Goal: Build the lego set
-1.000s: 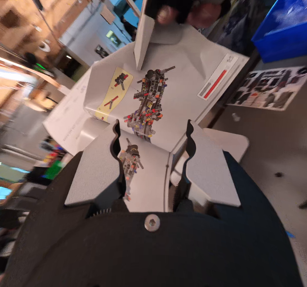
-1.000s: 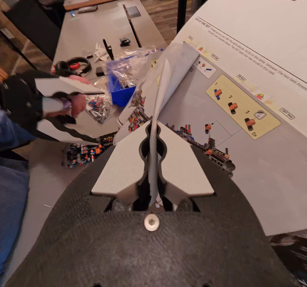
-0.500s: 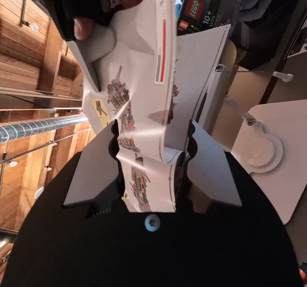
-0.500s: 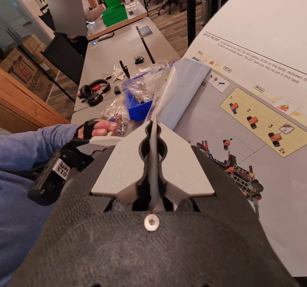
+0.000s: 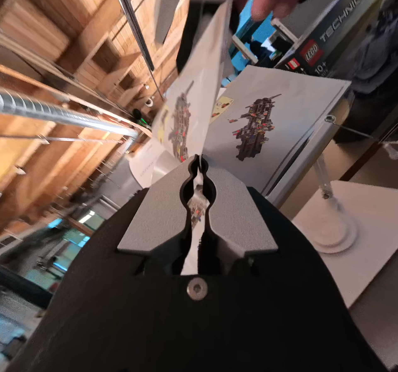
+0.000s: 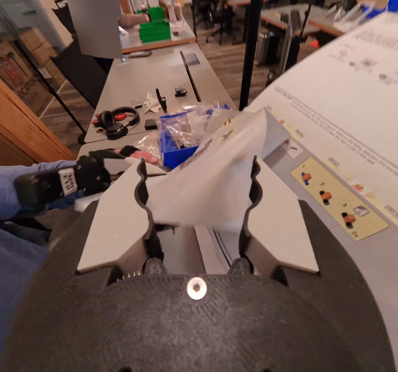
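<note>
Over the booklet [image 6: 336, 191], the left gripper [image 5: 199, 163] pinches a page [image 5: 193, 103]. The right gripper [image 6: 198, 167] gapes, holding nothing.

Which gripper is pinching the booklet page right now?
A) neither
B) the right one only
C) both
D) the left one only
D. In the left wrist view the left gripper has its tips closed on the page, while in the right wrist view the right gripper stands wide open, with the loose page lying between its spread fingers and not clamped.
</note>
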### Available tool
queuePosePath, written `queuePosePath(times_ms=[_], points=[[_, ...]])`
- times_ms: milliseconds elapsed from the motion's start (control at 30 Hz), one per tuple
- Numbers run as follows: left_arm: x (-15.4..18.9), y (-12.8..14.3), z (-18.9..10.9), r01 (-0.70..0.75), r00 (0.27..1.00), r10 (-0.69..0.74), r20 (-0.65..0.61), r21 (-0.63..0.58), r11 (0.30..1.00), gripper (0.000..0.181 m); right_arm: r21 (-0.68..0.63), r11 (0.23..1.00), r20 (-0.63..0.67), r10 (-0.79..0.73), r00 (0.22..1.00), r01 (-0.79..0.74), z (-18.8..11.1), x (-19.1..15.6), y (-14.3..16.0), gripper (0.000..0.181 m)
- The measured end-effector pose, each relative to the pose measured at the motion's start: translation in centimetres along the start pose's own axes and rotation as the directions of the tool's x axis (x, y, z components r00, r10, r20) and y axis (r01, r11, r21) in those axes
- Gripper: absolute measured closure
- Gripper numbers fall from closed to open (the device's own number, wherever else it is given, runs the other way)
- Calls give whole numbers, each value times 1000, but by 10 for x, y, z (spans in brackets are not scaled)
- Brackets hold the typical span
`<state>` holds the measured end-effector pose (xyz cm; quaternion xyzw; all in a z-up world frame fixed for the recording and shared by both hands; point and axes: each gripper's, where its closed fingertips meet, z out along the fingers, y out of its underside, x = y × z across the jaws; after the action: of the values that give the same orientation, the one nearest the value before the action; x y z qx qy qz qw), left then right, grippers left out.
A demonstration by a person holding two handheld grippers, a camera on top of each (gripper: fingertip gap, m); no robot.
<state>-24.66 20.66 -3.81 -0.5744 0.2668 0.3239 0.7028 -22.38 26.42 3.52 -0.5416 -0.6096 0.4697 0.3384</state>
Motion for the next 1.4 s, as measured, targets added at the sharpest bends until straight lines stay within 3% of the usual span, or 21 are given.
queuePosePath(times_ms=[33, 200, 367, 533, 600, 1000, 1233, 1400], points=[[-6, 5, -3, 62, 998, -62, -3, 1, 998, 181, 33, 999, 11, -26, 1000, 26, -6, -4, -6, 83], [-22, 29, -18, 272, 961, -273, -32, -24, 962, 181, 122, 989, -47, -74, 996, 79, -32, 5, -18, 90], [-28, 56, -27, 536, 838, -540, -78, -73, 841, 181, -144, 970, -396, -240, 886, 199, -44, 92, 23, 94], [-29, 84, -31, 739, 654, -749, -111, -120, 663, 181, -394, 891, -492, -411, 768, 224, -45, 148, 64, 97], [-28, 92, -32, 772, 612, -782, -119, -125, 623, 181, -463, 856, -495, -464, 735, 229, -44, 163, 76, 97], [-25, 112, -33, 790, 579, -807, -114, -166, 590, 181, -530, 815, -475, -514, 714, 235, -40, 179, 88, 100], [-25, 113, -34, 788, 579, -807, -115, -172, 591, 181, -571, 775, -494, -588, 640, 271, -45, 175, 84, 110], [-25, 114, -34, 786, 581, -806, -116, -178, 592, 181, -551, 797, -490, -550, 676, 248, -44, 175, 89, 115]])
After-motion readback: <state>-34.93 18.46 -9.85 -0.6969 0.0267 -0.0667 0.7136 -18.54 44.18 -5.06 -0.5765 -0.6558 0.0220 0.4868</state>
